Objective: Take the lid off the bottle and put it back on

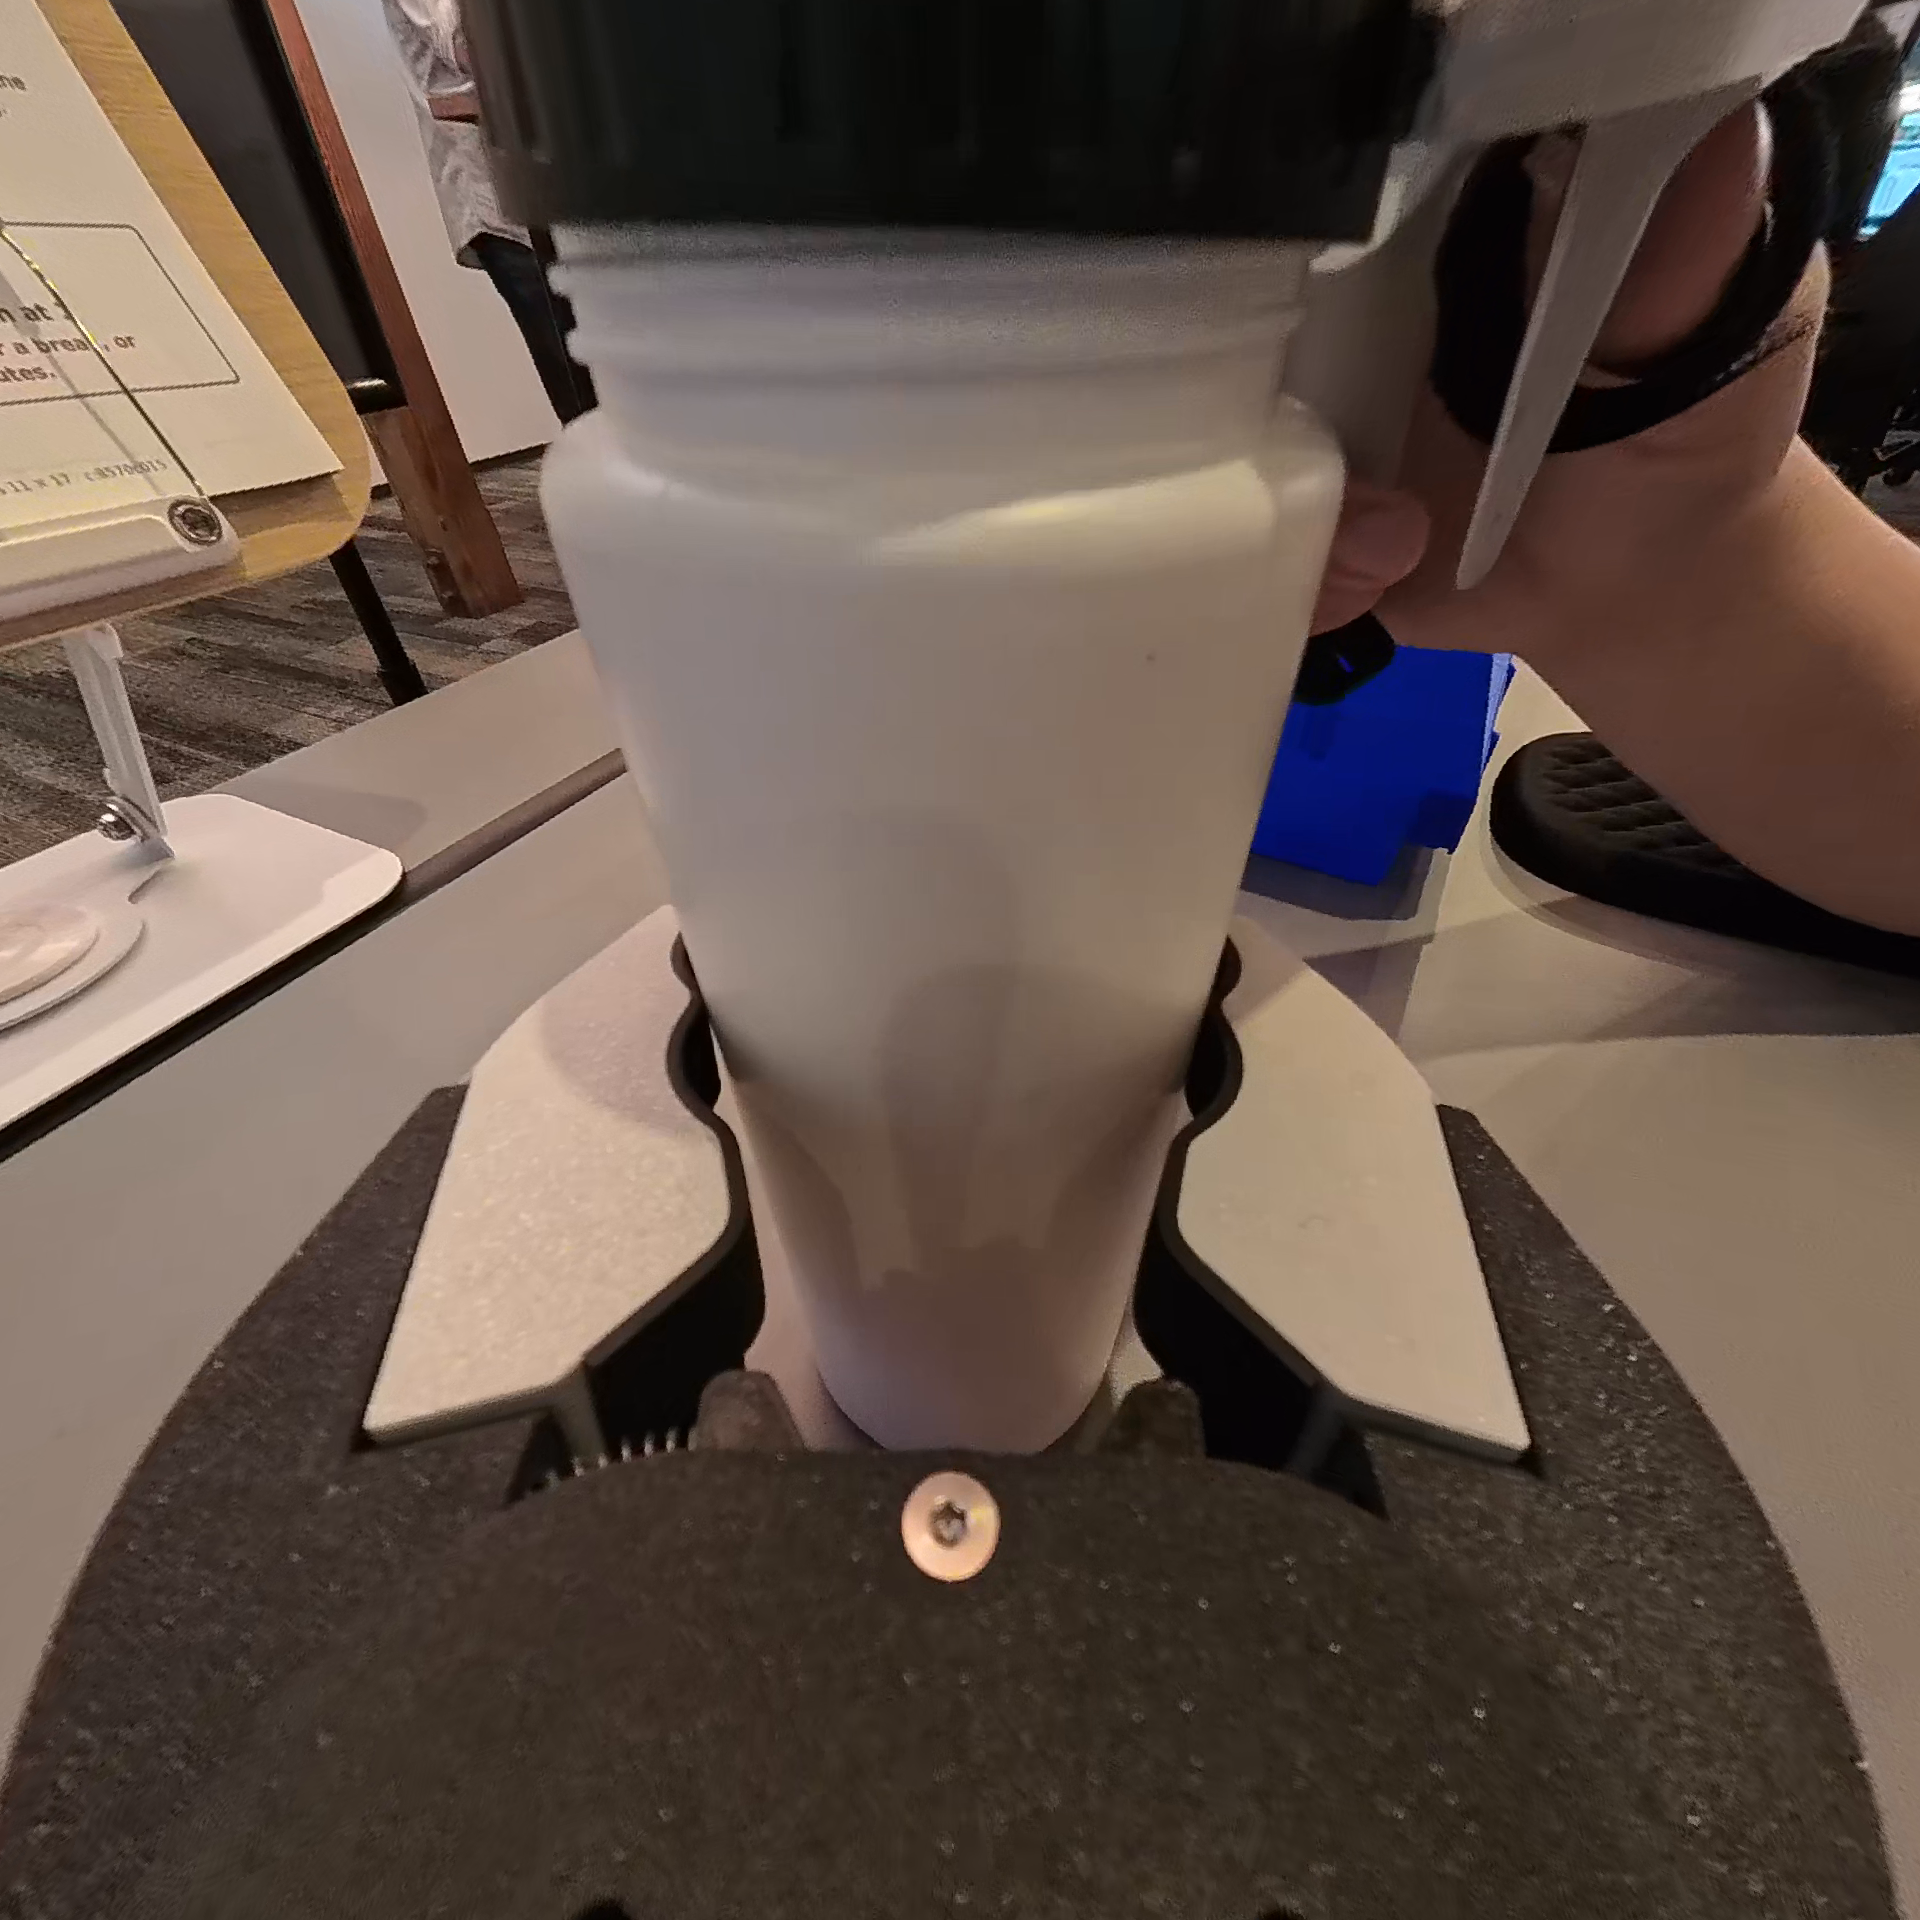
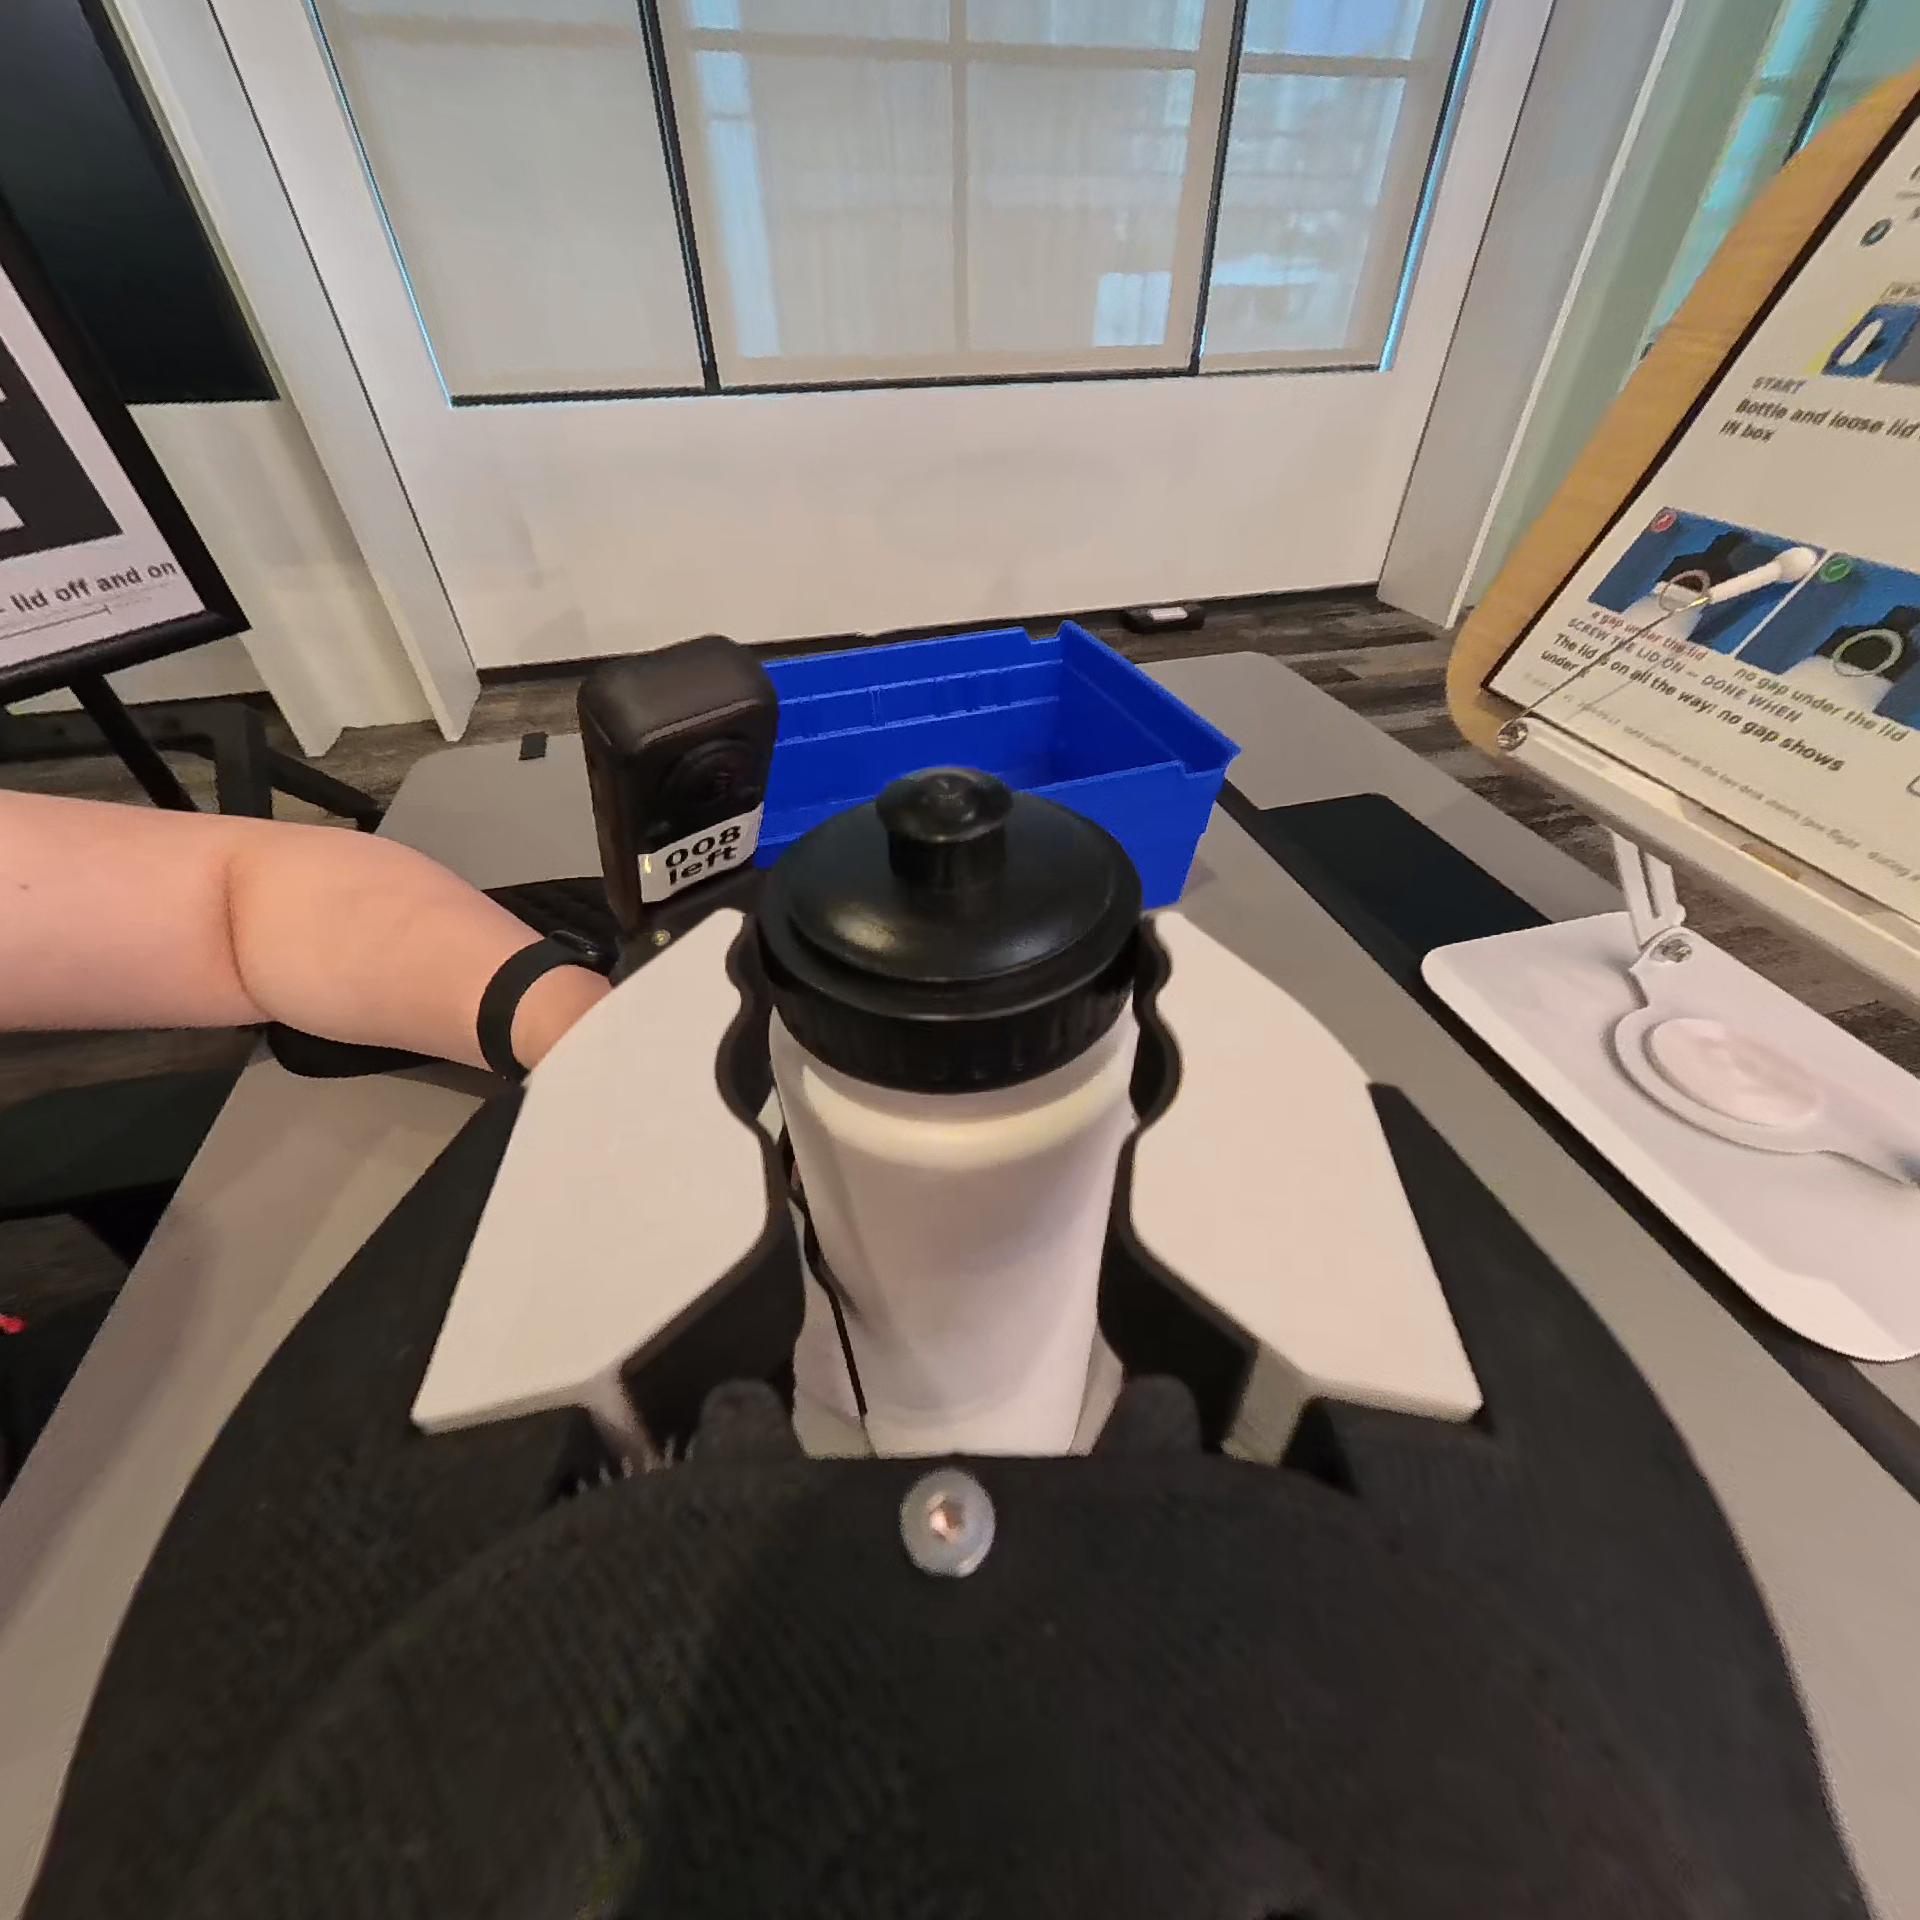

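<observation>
The bottle (image 2: pixel 951 1226) stands between both tongs, lid (image 2: pixel 948 935) on top. Behind it, a bin (image 2: pixel 1122 748) sits on the worktop (image 2: pixel 1351 1039) near the far edge; a stand (image 2: pixel 1662 1091) sits at the right edge.

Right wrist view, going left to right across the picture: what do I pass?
Person's forearm → black wristband → left gripper's camera → black lid on the white bottle → white stand base.
</observation>
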A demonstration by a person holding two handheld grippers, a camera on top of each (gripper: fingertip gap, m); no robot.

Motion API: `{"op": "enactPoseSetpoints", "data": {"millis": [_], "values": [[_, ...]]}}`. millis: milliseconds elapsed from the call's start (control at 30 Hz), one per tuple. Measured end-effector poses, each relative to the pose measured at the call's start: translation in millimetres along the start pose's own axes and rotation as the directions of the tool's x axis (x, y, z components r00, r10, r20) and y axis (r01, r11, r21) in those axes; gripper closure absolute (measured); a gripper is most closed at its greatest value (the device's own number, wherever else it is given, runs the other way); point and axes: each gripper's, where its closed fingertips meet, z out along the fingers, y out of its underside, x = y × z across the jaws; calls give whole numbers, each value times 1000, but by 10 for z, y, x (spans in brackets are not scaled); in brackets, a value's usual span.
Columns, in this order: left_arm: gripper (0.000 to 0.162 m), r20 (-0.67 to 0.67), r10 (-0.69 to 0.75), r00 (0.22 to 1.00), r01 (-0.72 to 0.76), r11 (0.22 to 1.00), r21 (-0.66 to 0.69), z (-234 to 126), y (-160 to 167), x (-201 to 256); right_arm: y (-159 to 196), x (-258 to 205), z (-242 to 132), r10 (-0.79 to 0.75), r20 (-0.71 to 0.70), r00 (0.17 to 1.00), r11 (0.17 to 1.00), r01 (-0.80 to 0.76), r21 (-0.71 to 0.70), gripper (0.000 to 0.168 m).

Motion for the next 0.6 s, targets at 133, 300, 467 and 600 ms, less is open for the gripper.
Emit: {"op": "enactPoseSetpoints", "data": {"millis": [133,300,467,600], "values": [[72,0,1,1000,-1,1000,0,0,0,1,2,0,-1,-7,-7,1000,1000,7,-9,99],[72,2,2,1000,-2,1000,-3,-2,2,0,2,1,1,-24,-31,999,999,23,-27,99],[72,2,1,1000,-1,1000,-3,-2,2,0,-6,-8,-3,-54,-45,998,998,52,-37,99],[72,1,1,1000,-1,1000,-5,-2,3,0,0,-7,5,-80,-68,994,995,75,-61,99]]}}
